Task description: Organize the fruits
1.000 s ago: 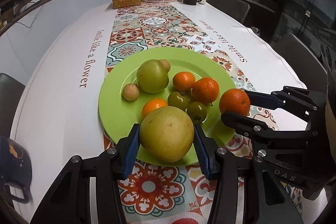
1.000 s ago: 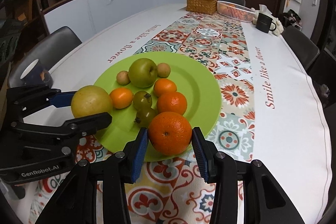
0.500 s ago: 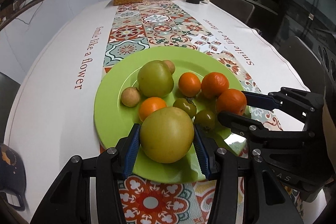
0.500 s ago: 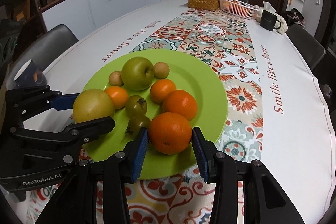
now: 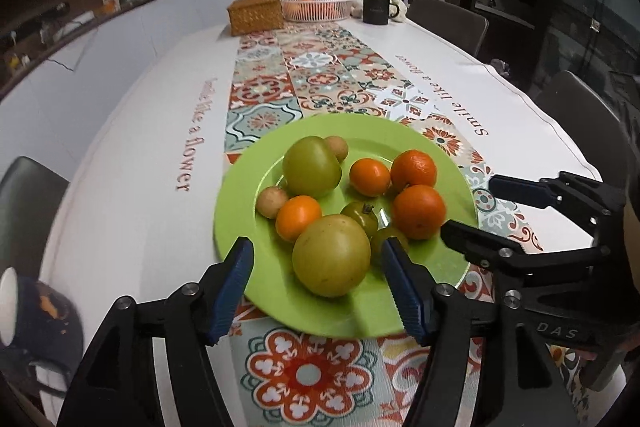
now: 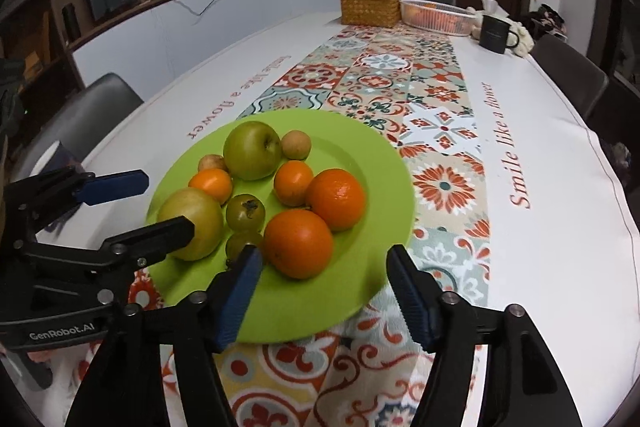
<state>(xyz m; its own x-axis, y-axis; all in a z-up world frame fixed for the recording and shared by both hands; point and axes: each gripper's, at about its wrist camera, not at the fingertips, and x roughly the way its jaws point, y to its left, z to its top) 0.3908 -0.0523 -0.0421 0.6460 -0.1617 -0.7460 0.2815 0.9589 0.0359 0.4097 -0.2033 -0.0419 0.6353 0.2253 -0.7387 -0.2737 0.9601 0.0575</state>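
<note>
A green plate (image 5: 240,211) (image 6: 372,163) on the patterned runner holds several fruits. A large yellow-green pear (image 5: 331,255) (image 6: 198,221) rests on the plate's near edge. My left gripper (image 5: 318,285) is open, its jaws apart on either side of the pear and clear of it. A large orange (image 6: 298,243) (image 5: 419,211) lies on the plate. My right gripper (image 6: 324,291) is open, with the orange just ahead of its left jaw. A green apple (image 5: 311,167), smaller oranges, two green tomatoes and small brown fruits also lie on the plate.
A wicker box (image 5: 255,14), a white basket (image 5: 317,7) and a dark mug (image 5: 376,9) stand at the table's far end. A dark cup (image 5: 28,311) sits near the left front edge. Chairs ring the table.
Both grippers moved forward over the plate, then opened. The pear and the large orange left their jaws and now rest on the plate.
</note>
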